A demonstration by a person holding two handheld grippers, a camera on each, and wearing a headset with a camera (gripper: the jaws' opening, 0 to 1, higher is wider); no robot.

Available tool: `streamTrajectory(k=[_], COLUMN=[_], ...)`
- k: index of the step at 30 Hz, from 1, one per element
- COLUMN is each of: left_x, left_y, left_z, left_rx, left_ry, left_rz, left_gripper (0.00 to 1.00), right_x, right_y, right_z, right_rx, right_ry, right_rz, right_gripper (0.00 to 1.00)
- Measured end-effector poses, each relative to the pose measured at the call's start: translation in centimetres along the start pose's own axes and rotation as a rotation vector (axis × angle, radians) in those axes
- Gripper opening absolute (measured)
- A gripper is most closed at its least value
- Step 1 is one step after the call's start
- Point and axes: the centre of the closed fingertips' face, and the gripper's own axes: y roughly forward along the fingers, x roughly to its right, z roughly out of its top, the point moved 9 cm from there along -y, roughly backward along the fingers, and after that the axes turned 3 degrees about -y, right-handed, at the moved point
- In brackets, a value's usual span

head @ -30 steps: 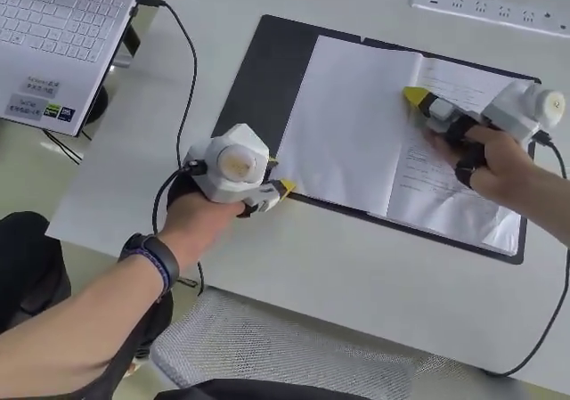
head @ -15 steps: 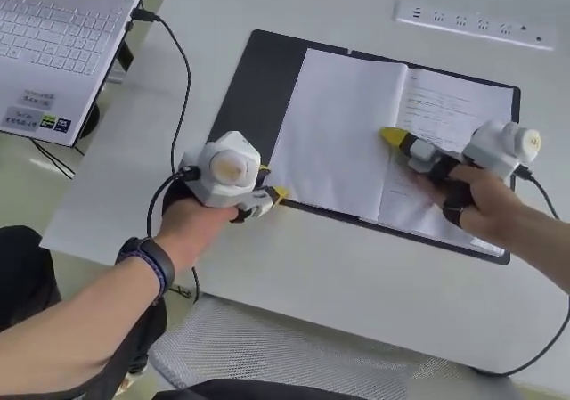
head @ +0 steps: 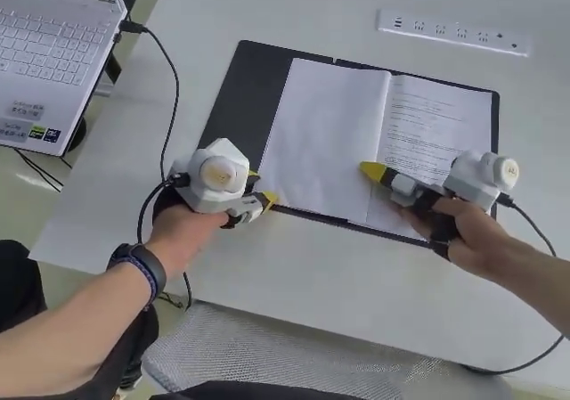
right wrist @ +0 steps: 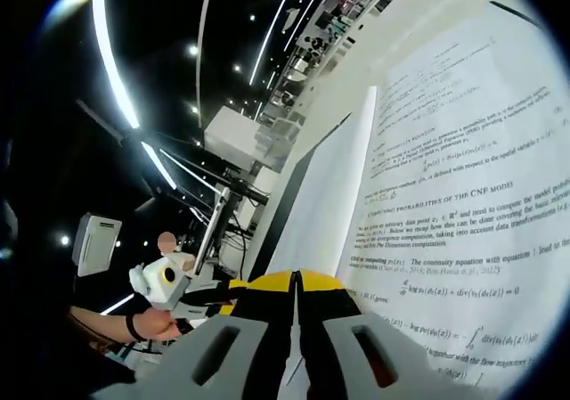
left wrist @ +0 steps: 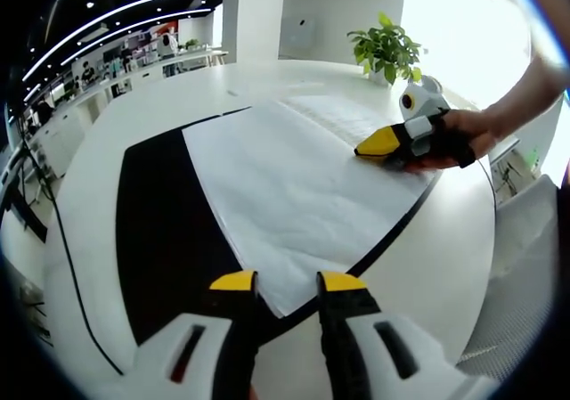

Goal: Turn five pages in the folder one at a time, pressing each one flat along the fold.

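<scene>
**Right gripper closed on the fold, left gripper slightly open at the page corner**

The right gripper [head: 372,170] has its yellow jaws drawn fully together, with only a thin seam between them in the right gripper view [right wrist: 294,284]. It grips nothing. Its tip lies on the paper at the fold, toward the folder's 5 o'clock side, and points toward 10 o'clock in the head view.

The left gripper [head: 263,202] has its jaws a narrow gap apart and grips nothing. In the left gripper view [left wrist: 289,282] the near corner of the blank page [left wrist: 267,186] reaches down between the two tips. Whether they touch the paper cannot be told. In the head view this gripper sits at the folder's 7 o'clock corner.

The folder [head: 240,97] lies open and flat on the white table [head: 312,275], just above the middle of the head view. Its black inner cover is bare on the 9 o'clock side. The blank page [head: 325,133] lies over the middle, and a printed page [head: 441,124] lies at 3 o'clock. The fold between them runs from 12 to 6 o'clock.

A laptop [head: 44,44] sits at 10 o'clock and a power strip [head: 454,33] at 1 o'clock.
</scene>
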Motion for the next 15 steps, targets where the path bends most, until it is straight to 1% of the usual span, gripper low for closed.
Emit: streamTrajectory(k=[5, 8, 13, 15], left_x=[-0.2, -0.2, -0.2, -0.2], left_y=[0.1, 0.2, 0.1, 0.1], left_z=[-0.1, -0.1, -0.1, -0.1], left_rx=[-0.002, 0.0, 0.001, 0.0], left_ry=[0.003, 0.003, 0.006, 0.008], left_rz=[-0.001, 0.001, 0.0, 0.0], left_gripper=[0.25, 0.25, 0.24, 0.24], right_x=[-0.5, -1.0, -1.2, -1.3], right_y=[-0.5, -0.7, -1.2, -1.4], right_z=[-1.2, -2.1, -3.0, -3.4], right_rx=[-0.016, -0.053, -0.044, -0.054], right_ry=[0.003, -0.017, 0.002, -0.006], right_rz=[0.006, 0.01, 0.003, 0.0], right_gripper=[0.0, 0.0, 0.0, 0.0])
